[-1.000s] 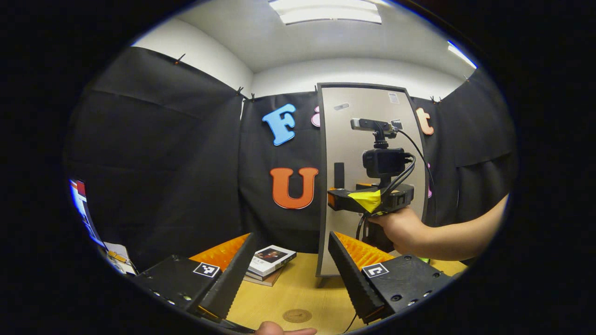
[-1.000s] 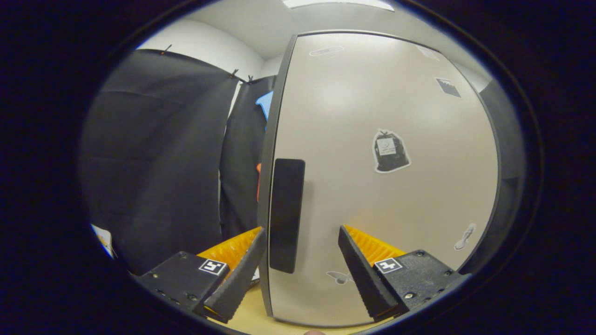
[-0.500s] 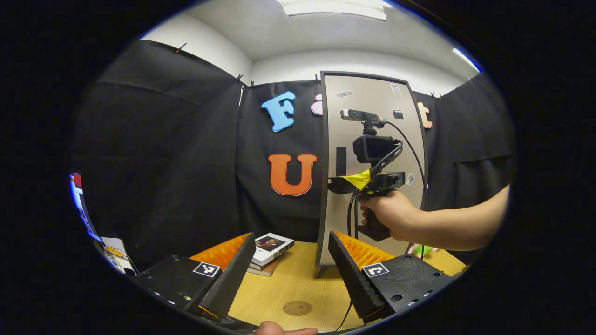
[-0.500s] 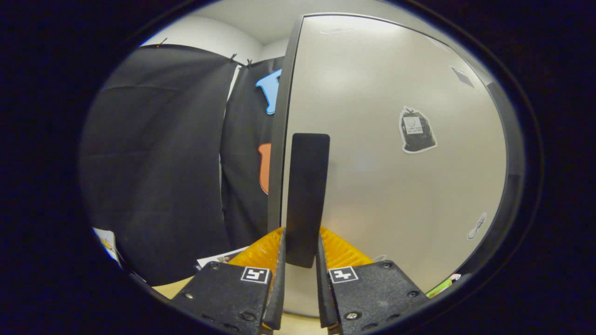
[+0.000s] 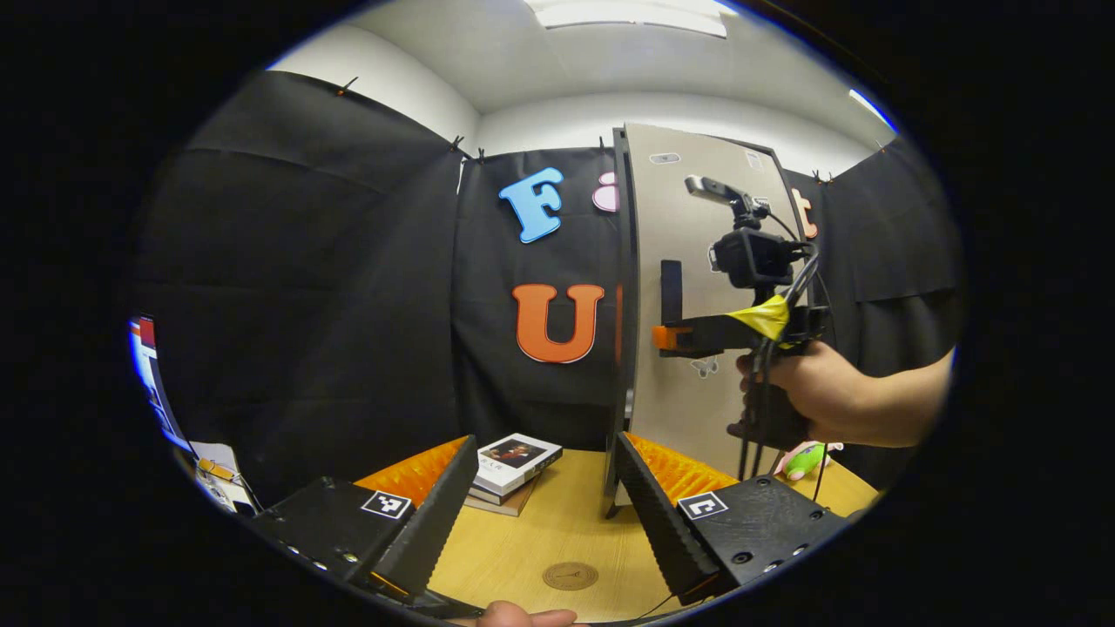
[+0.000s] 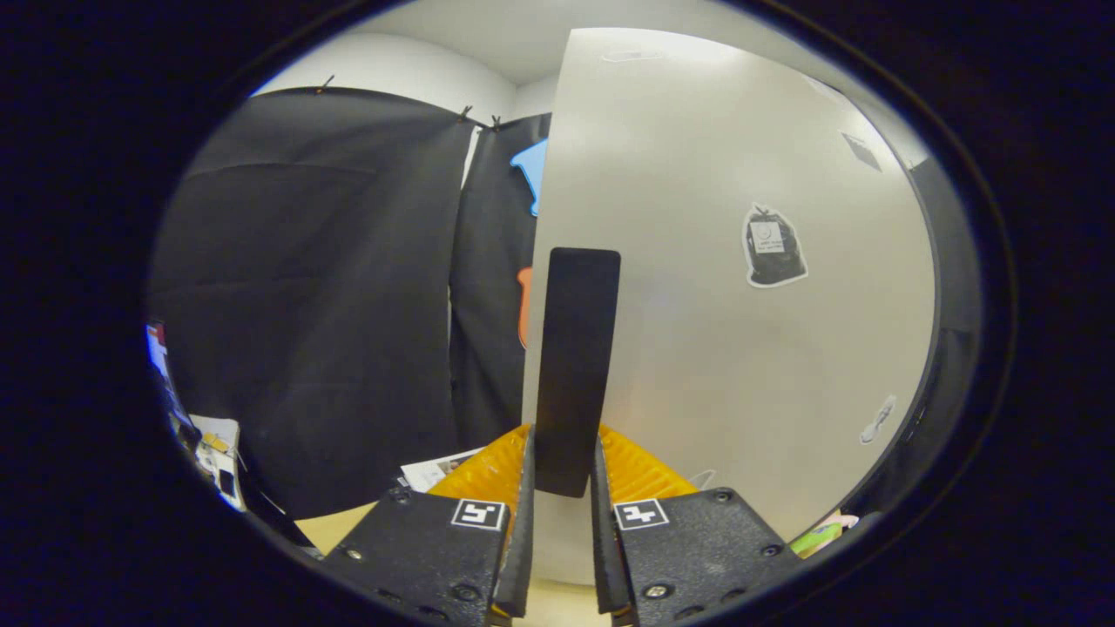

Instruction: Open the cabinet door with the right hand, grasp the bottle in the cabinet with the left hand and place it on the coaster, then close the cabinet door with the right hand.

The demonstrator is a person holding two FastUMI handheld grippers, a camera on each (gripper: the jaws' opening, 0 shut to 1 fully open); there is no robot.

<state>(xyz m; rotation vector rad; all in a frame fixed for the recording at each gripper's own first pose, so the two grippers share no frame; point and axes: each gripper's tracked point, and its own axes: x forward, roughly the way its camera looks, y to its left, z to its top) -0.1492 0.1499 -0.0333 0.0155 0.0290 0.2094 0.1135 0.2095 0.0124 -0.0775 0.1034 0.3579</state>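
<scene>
Pulling the cabinet door by its handle.

Left of the cabinet door (image 5: 688,287), my left hand-held gripper (image 5: 540,509) hangs wide and empty above the coaster (image 5: 570,576) on the tabletop (image 5: 540,531); my right hand-held gripper (image 6: 559,531) clamps the door's handle (image 6: 575,366). A skewed pull could slip the fingers off. The bottle sits unseen behind the door. The left gripper view adds the door's edge ajar.

- A recording booth, staged rather than lived in: black cloth wall (image 5: 331,287) pinned up under a white ceiling (image 5: 557,70).
- Wooden counter (image 5: 557,531) carrying books (image 5: 514,466) and a freestanding cabinet door (image 5: 688,305).
</scene>
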